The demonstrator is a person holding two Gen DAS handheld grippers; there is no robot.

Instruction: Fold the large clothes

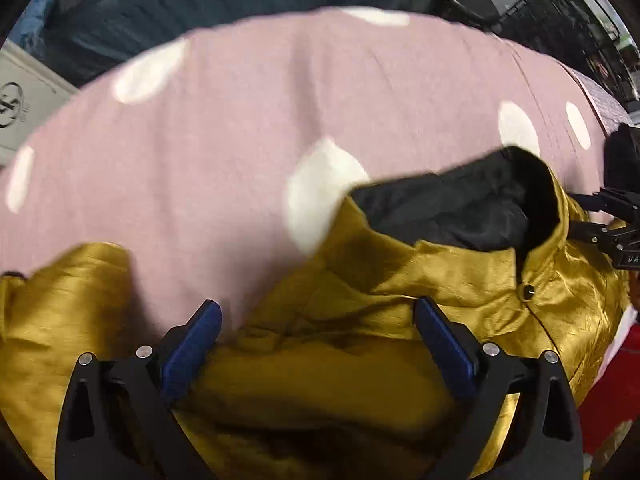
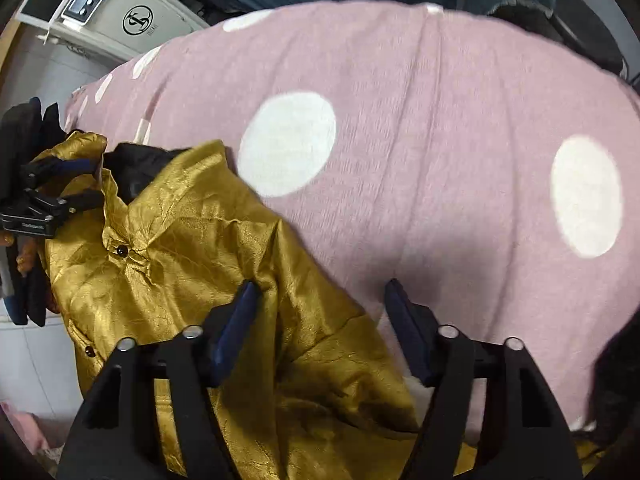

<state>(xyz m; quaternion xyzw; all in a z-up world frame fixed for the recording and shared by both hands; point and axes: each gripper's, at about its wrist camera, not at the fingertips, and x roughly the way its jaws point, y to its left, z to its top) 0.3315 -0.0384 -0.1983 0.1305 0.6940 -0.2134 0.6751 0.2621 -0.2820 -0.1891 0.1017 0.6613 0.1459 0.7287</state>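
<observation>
A shiny gold jacket (image 1: 440, 272) with a black lining (image 1: 460, 208) and small dark snap buttons lies crumpled on a pink bed cover (image 1: 240, 128) with white dots. My left gripper (image 1: 318, 312) is open just above the jacket's folds, blue pads wide apart. The right gripper shows at that view's right edge (image 1: 612, 216), near the collar. In the right wrist view the jacket (image 2: 192, 240) lies lower left; my right gripper (image 2: 320, 292) is open over its edge and the cover (image 2: 440, 140). The left gripper (image 2: 48, 188) shows at the left by the collar.
A white appliance (image 2: 108, 12) with a round logo stands beyond the bed's far left edge. Dark blue fabric (image 1: 200, 0) lies behind the bed. A dark wire rack (image 1: 560, 0) is at the far right. Something red (image 1: 616, 380) is beside the bed.
</observation>
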